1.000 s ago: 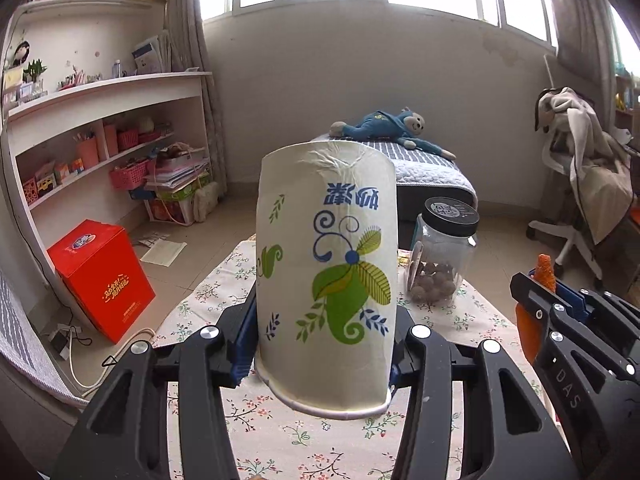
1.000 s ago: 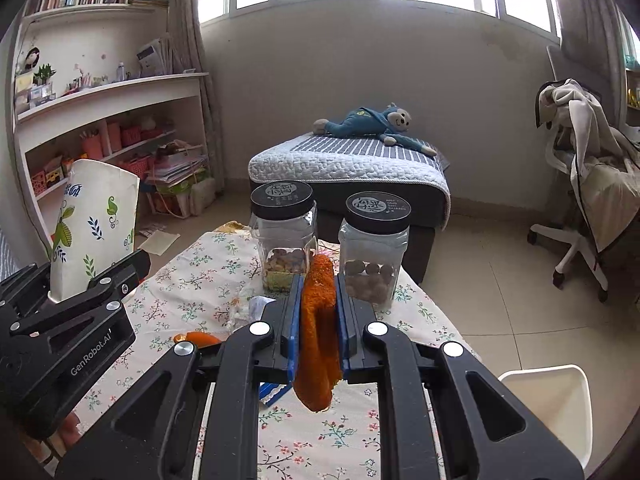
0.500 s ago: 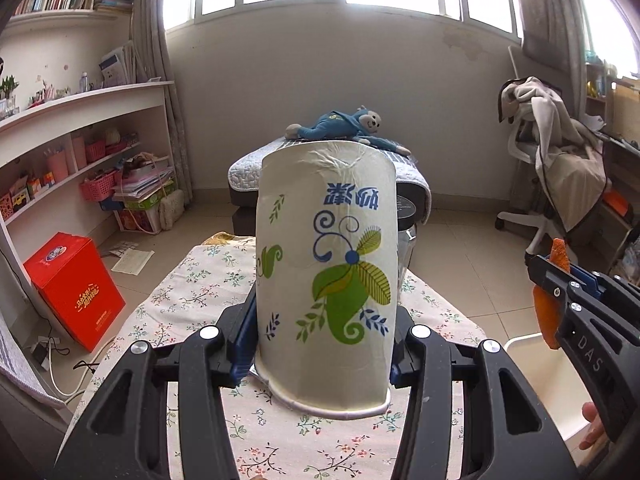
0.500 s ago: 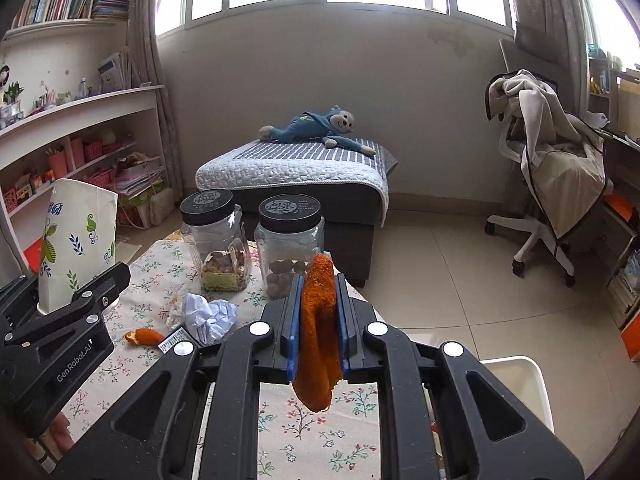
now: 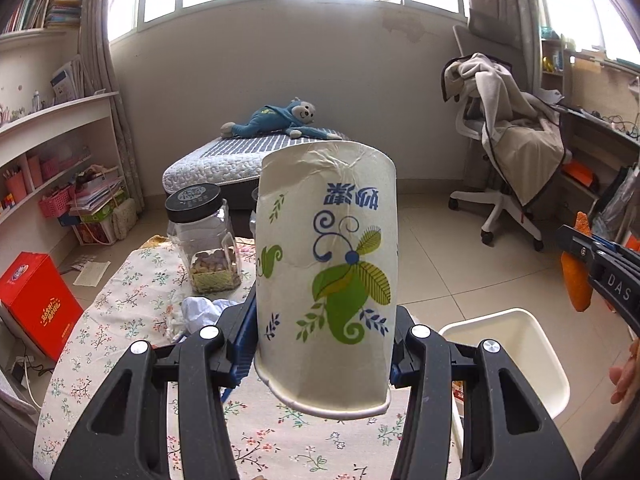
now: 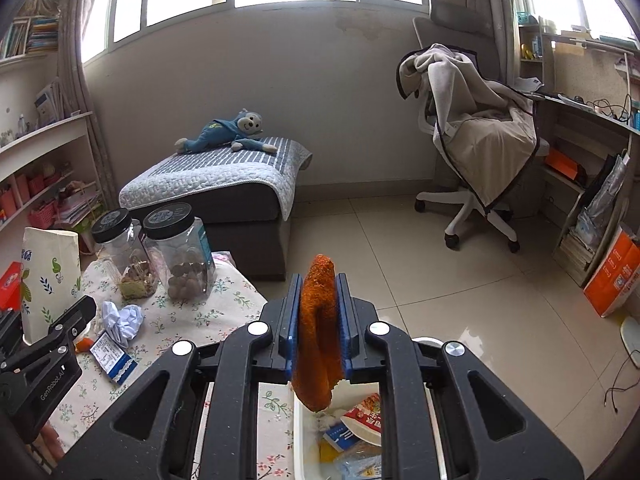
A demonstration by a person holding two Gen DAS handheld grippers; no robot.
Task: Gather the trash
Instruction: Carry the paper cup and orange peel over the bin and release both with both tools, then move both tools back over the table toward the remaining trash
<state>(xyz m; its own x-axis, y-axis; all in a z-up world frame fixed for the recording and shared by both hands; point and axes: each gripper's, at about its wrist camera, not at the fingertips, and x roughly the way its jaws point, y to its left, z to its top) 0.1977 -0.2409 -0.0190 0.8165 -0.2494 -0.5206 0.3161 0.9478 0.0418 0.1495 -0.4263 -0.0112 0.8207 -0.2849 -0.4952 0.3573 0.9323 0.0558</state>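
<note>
My left gripper [image 5: 323,320] is shut on an upside-down paper cup [image 5: 326,276] with green leaf print, held above the floral table. My right gripper [image 6: 319,316] is shut on an orange peel [image 6: 318,332] and holds it over the white trash bin [image 6: 304,440], which holds wrappers. The bin also shows in the left wrist view [image 5: 516,332], to the right of the table, with the right gripper [image 5: 580,256] above it. A crumpled white paper [image 6: 122,318], a blue-white packet [image 6: 112,356] and a small orange scrap [image 6: 84,344] lie on the table.
Two black-lidded plastic jars [image 6: 176,252] stand at the table's far edge. A grey bed with a blue plush toy [image 6: 224,136] is behind. An office chair [image 6: 476,148] draped with cloth stands at the right. Shelves and a red box [image 5: 34,304] are at the left.
Both grippers have swung to the right with their loads. The orange peel is now over the white bin; the cup has moved nearer the table's right edge.
</note>
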